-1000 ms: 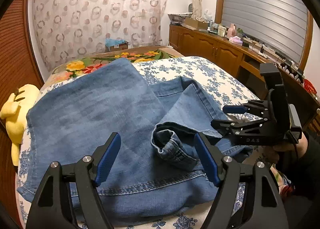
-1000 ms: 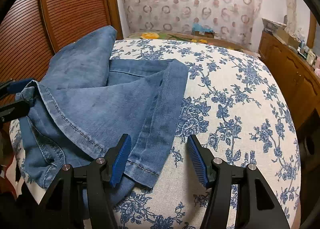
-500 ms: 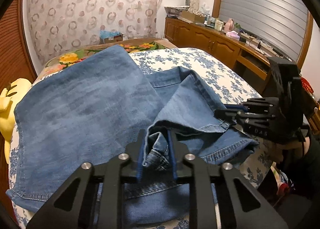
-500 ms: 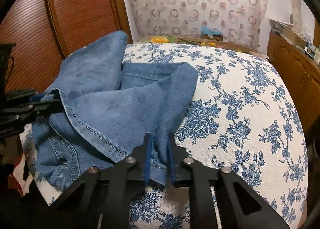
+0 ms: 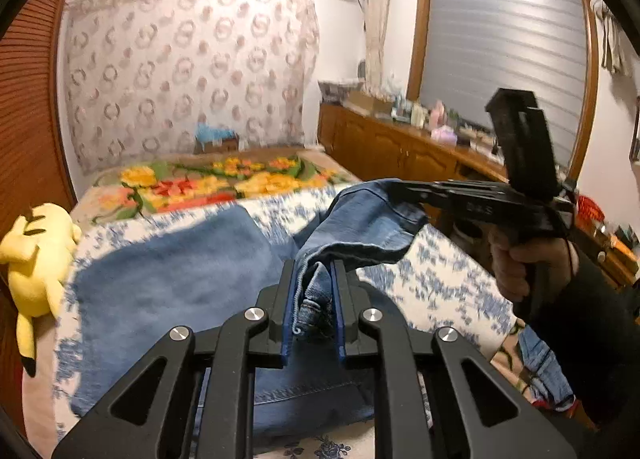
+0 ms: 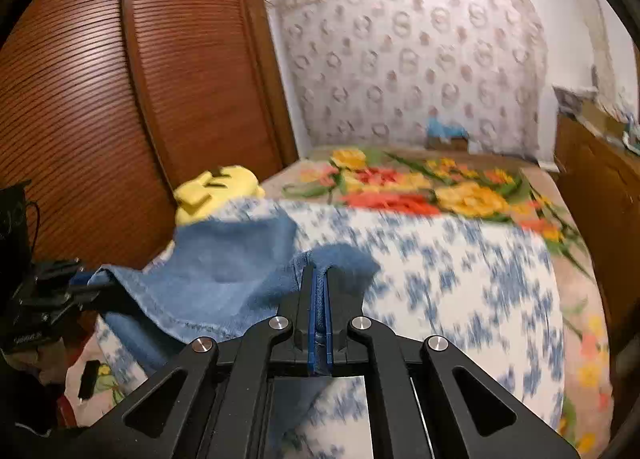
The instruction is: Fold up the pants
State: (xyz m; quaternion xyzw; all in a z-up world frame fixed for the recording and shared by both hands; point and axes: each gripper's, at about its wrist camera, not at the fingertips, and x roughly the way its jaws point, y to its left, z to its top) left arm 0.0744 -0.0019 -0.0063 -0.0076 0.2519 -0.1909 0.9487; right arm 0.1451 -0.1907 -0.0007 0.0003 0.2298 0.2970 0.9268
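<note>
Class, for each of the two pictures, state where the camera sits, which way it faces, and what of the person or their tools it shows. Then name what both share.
Left wrist: on the left claw, facing up the bed; shows the right claw and hand.
Right wrist: on the right claw, facing the wardrobe; shows the left claw.
Shared: jeans gripped by both, yellow toy.
</note>
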